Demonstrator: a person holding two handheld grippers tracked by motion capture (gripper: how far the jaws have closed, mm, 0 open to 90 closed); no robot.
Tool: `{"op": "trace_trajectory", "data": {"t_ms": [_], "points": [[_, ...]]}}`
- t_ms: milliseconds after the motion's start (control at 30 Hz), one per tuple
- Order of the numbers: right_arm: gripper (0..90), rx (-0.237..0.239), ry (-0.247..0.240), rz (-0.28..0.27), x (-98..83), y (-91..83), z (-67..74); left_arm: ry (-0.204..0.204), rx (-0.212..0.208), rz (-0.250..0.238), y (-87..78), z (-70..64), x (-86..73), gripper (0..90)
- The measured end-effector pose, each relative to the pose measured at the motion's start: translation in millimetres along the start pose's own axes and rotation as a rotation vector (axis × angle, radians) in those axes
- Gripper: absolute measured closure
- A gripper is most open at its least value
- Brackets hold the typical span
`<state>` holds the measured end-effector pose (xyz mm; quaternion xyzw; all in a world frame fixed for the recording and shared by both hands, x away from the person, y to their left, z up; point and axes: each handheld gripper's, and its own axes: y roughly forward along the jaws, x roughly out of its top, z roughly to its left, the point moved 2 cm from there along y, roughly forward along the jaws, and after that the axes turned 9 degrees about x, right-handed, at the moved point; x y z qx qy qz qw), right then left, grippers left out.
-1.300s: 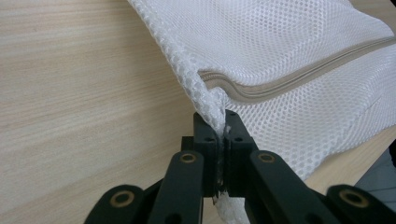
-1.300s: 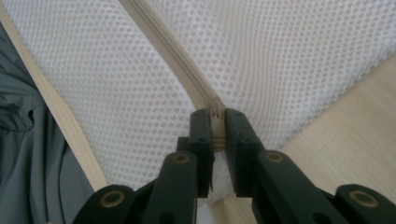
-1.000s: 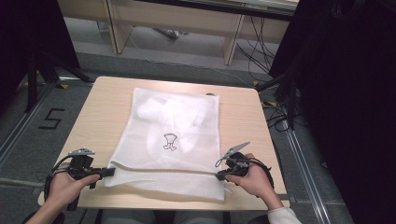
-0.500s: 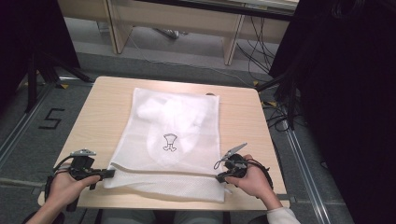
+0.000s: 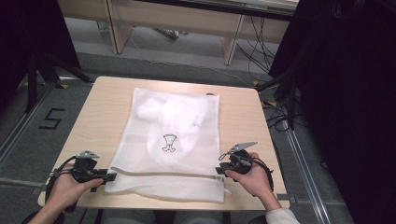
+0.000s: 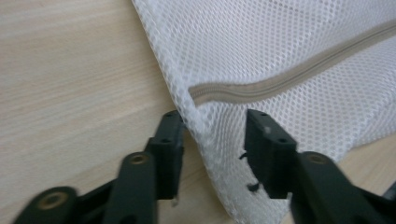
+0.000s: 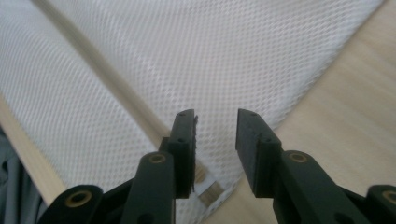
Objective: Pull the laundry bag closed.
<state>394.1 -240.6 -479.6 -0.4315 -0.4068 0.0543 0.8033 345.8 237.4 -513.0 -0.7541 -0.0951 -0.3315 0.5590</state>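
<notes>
High view, item one: mesh laundry bag (image 5: 168, 140), white, flat on your tabletop (image 5: 102, 102), zipper (image 5: 163, 175) along its near edge. Soft, light, floppy; take it at the stiffer zipper ends. Left hand-held gripper (image 5: 111, 177): jaws just opened, bag corner loose between them. Right hand-held gripper (image 5: 218, 169): jaws just opened at the other zipper end, gripping nothing.

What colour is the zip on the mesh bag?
Beige-grey zip on the white mesh bag; clearest in the left gripper view.
</notes>
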Motion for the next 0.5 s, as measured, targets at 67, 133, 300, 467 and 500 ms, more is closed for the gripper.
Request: {"op": "trace_trajectory", "data": {"t_ms": [67, 133, 300, 467, 500], "points": [[64.9, -0.024, -0.011, 0.004, 0.4, -2.9, -2.1, 0.004, 0.005, -0.045, -5.1, 2.8, 1.2, 43.7], [62.7, -0.073, 0.047, -0.078, -0.5, -3.1, -5.0, -0.02, 0.026, -0.116, -8.9, 4.6, 2.7, 34.3], [62.4, -0.101, 0.08, -0.09, -2.8, -7.5, -8.6, -0.063, 0.051, -0.202, -15.7, 9.9, 4.8, 32.7], [59.9, -0.133, 0.104, -0.115, -5.3, -10.3, -14.7, -0.056, 0.044, -0.276, -20.0, 6.6, 8.2, 34.1], [58.9, -0.127, 0.122, -0.131, -5.4, -10.6, -15.2, -0.056, 0.043, -0.275, -20.6, 6.5, 8.4, 34.9]]}}
